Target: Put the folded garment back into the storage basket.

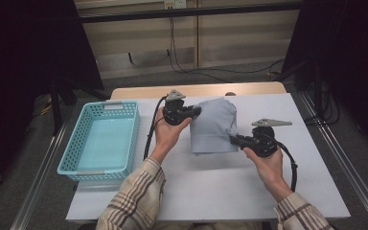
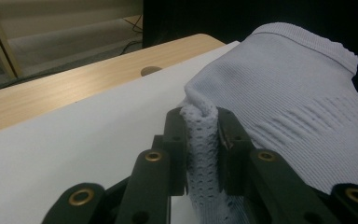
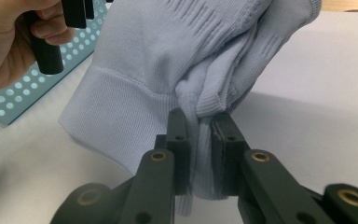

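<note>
Cloth [image 1: 214, 125] hangs pinched between my left tongs [image 1: 197, 111] and right tongs [image 1: 233, 139], lifted off the desk [image 1: 211, 191]. Folding seems in hand; next I'd judge it needs carrying to the basket [image 1: 79, 170].

You're in a lab-like recording room: black curtains [image 1: 24, 57], loose cables [image 1: 211, 72] on the floor, metal rails [image 1: 43, 167] flanking your desk [image 1: 196, 191].

1 empty turquoise basket [image 1: 101, 143] sits left on the white table [image 1: 206, 191] — cables [image 1: 211, 72] behind.
</note>
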`<state>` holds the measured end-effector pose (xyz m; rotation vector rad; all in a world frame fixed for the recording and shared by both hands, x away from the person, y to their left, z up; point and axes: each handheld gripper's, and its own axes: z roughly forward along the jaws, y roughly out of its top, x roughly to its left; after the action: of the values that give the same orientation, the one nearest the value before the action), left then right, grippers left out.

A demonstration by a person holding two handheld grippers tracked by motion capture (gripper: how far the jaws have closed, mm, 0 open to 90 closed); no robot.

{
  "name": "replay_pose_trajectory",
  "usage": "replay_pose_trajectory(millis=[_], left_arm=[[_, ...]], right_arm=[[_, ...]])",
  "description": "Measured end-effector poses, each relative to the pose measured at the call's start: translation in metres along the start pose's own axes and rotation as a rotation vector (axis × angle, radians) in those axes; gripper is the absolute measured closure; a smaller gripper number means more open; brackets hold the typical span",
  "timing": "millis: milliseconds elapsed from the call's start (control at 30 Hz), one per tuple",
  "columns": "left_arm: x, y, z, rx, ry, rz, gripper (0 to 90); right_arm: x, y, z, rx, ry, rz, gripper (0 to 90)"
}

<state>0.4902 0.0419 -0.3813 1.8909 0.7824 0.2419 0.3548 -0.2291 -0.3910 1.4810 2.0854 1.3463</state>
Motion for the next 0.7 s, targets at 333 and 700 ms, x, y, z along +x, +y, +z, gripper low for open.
replay_pose_trajectory(millis=[333, 700], left_arm=[[0.003, 0.007, -0.022, -0.019, 0.016, 0.03, 76.6], [0.013, 0.012, -0.042, -0.038, 0.058, 0.022, 76.6]], right_arm=[[0.01, 0.005, 0.003, -0.018, 0.021, -0.019, 80.0], [0.026, 0.018, 0.015, -0.04, 0.045, -0.038, 80.0]])
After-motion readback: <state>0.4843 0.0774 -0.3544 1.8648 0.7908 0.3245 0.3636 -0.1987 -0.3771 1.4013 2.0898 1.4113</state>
